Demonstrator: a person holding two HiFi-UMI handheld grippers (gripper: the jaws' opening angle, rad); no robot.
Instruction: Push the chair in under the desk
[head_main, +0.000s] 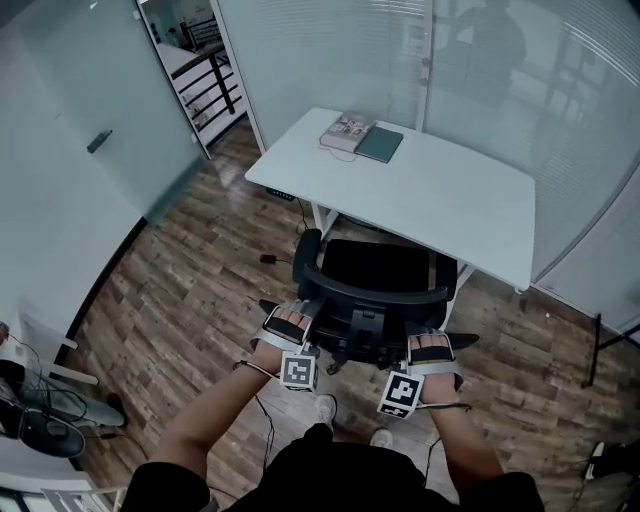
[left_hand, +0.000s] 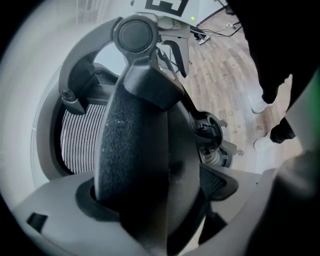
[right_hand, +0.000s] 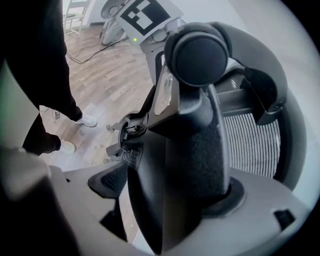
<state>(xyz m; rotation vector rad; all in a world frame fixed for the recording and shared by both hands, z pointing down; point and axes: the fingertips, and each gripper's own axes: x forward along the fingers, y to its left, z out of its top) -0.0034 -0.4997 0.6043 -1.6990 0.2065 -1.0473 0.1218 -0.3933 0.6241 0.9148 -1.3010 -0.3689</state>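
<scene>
Chair (head_main: 385, 268) at near edge of desk (head_main: 440, 190)

Black top (head_main: 330, 472), black trousers (right_hand: 47, 75), white shoes (head_main: 326, 408), marker cubes (head_main: 298, 371) (black-and-white squares)

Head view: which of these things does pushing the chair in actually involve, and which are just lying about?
In the job: chair; desk; left gripper and right gripper, both on the chair's back.
Lying about: book and green notebook on the desk; small dark object on the floor.
</scene>
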